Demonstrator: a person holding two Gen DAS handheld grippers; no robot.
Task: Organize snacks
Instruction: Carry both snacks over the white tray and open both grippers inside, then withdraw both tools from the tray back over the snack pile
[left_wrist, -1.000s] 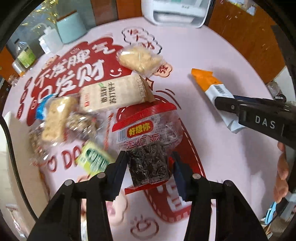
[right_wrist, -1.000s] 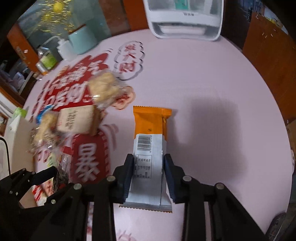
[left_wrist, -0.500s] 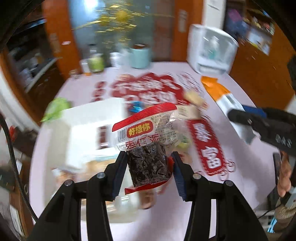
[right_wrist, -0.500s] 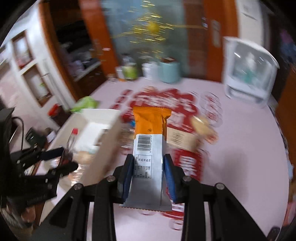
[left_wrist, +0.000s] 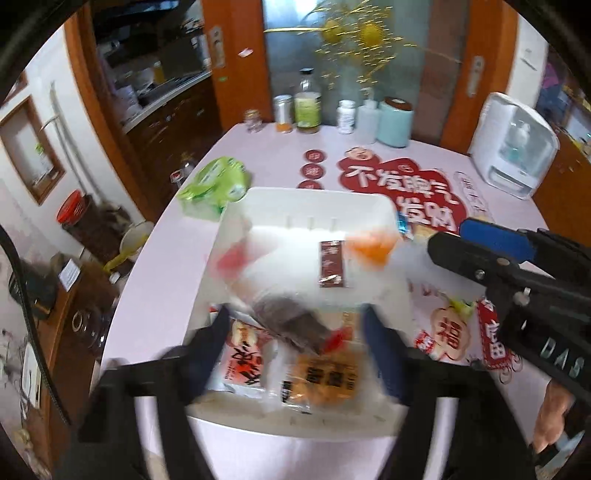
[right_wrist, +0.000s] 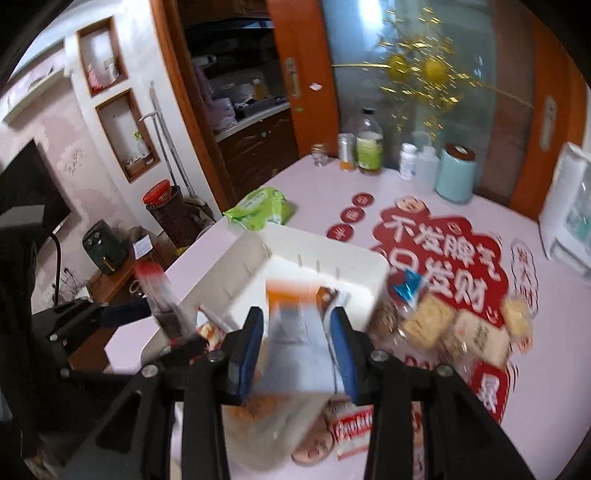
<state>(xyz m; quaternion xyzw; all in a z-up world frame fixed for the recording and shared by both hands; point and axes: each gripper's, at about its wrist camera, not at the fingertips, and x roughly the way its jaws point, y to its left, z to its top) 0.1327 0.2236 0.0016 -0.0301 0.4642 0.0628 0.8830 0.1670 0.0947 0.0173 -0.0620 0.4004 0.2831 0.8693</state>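
Note:
A white bin (left_wrist: 306, 201) stands on the pink table and holds several snack packs. My left gripper (left_wrist: 297, 332) is open above its near part, and the red-topped pack of dark snack (left_wrist: 288, 325) is a blur between the spread fingers, loose over the bin. My right gripper (right_wrist: 297, 336) is open over the same bin (right_wrist: 325, 254); the orange and white bar (right_wrist: 295, 325) is a blur between its fingers, dropping. The right gripper also shows at the right of the left wrist view (left_wrist: 480, 251).
Loose snack packs (right_wrist: 454, 328) lie on the red-printed mat right of the bin. A green tissue pack (left_wrist: 214, 182) sits behind the bin. Bottles and a teal canister (left_wrist: 395, 122) line the far edge, a white appliance (left_wrist: 513, 147) stands at the far right.
Both grippers swung left from the snack pile to above the white bin. Both then opened, and the dark snack pack and the orange bar are falling out of them.

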